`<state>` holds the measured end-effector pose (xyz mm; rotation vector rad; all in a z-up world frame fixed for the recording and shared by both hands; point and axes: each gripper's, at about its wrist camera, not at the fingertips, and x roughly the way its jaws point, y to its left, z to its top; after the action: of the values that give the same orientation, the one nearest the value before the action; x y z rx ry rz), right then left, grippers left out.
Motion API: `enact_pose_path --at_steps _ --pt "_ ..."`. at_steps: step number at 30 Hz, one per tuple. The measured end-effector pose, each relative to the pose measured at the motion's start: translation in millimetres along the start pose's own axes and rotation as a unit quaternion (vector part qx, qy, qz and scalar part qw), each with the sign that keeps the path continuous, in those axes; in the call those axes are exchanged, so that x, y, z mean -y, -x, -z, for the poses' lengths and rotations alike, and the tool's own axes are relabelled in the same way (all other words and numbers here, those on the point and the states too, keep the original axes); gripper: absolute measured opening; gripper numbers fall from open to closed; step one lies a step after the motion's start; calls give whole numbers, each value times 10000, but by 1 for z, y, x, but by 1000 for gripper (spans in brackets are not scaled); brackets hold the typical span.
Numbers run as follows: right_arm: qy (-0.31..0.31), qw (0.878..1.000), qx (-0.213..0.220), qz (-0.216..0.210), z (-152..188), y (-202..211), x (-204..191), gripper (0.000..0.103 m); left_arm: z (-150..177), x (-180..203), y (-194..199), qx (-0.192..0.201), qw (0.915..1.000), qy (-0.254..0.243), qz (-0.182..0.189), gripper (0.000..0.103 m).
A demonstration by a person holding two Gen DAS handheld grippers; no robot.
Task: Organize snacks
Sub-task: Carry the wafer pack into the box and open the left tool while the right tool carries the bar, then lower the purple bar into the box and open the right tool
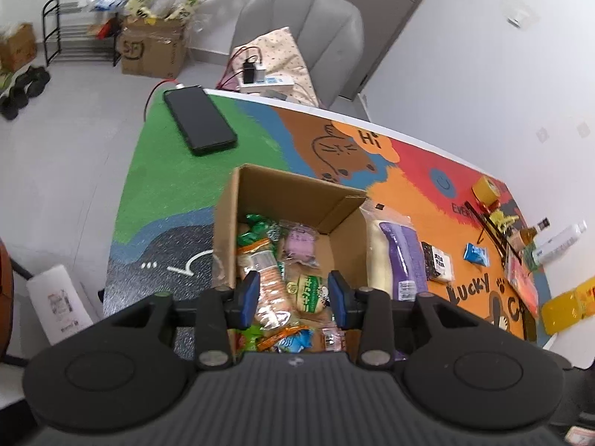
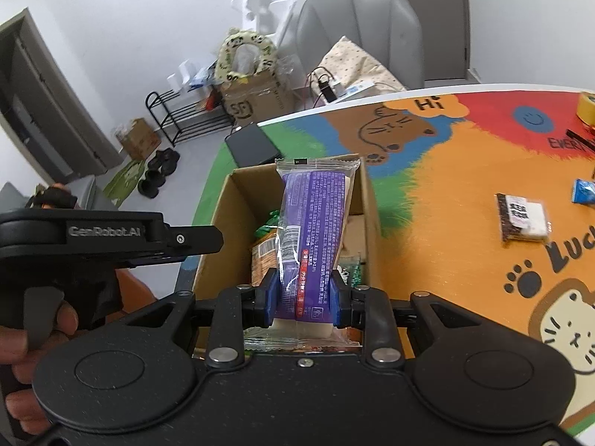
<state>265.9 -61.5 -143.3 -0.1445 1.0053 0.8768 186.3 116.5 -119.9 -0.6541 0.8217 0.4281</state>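
An open cardboard box [image 1: 297, 189] on the colourful table mat holds several wrapped snacks [image 1: 305, 290]. My left gripper [image 1: 293, 293] is open and empty above the box. My right gripper [image 2: 301, 295] is shut on a purple-and-white snack pack [image 2: 316, 223] and holds it over the same box [image 2: 238, 200]. In the left wrist view that purple pack [image 1: 401, 256] shows at the box's right wall. The left gripper's body [image 2: 111, 238] shows at the left of the right wrist view.
On the mat to the right lie a dark-and-white snack [image 2: 520, 217] and a small blue packet [image 2: 584, 191]. A black phone [image 1: 200, 120] lies at the far left. Yellow tape [image 1: 485, 187], bottles [image 1: 557, 239] and a yellow pack [image 1: 569, 306] are at the right edge. A grey chair [image 1: 305, 33] stands beyond.
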Motion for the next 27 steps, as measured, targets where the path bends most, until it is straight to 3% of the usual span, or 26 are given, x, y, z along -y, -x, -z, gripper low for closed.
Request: enact_pose_path --at_steps 1,4,13,21,24,27 --pt "19 10000 -17 1 -1 -2 -1 25 0 -2 2 31 10000 17 -46 54" --pt "22 10000 -78 6 -2 -10 -2 25 0 -7 6 125 9997 21 -217 66" --pt "50 9996 -288 62 2 -30 -11 25 -1 -24 11 79 9991 133 -402 84" --pt "25 9983 -508 273 5 -50 -11 26 -5 -31 12 -37 9989 45 -455 86" --pt "38 9976 -587 358 6 -53 -14 36 -7 -33 11 -74 9989 31 -458 86" --pt "83 9983 -452 361 4 -41 -14 38 -9 -31 8 -133 9989 10 -444 86"
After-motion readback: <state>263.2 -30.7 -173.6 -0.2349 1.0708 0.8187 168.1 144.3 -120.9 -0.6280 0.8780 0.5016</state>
